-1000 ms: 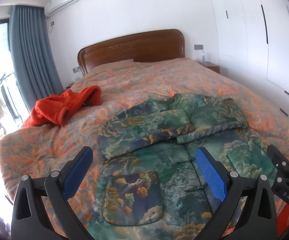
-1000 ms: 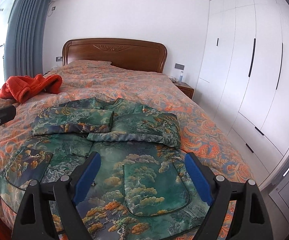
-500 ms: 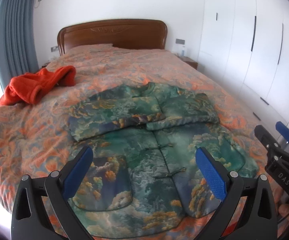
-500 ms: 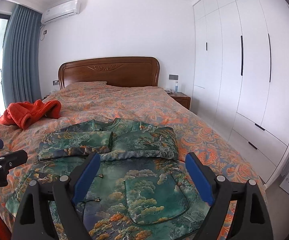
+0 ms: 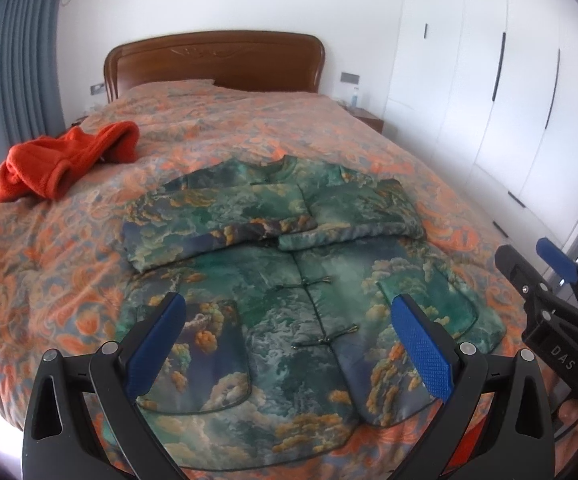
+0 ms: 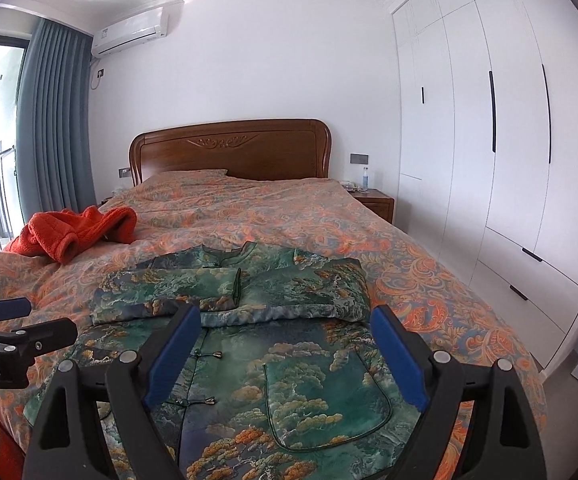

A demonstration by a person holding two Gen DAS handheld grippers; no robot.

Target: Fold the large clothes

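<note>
Garments: one green jacket (image 5: pixel 289 280), one orange robe (image 5: pixel 61 160)

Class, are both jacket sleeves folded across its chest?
Yes, both sleeves lie folded across the green jacket's chest.

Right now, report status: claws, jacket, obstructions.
Left claw open, empty; right claw open, empty. Green patterned jacket flat on bed, sleeves folded across chest, hem untouched. Red fleece garment lies apart, near the headboard side.

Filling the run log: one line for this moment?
stage: sleeves folded in | green jacket: flat on bed | left gripper: open, empty | right gripper: open, empty
</note>
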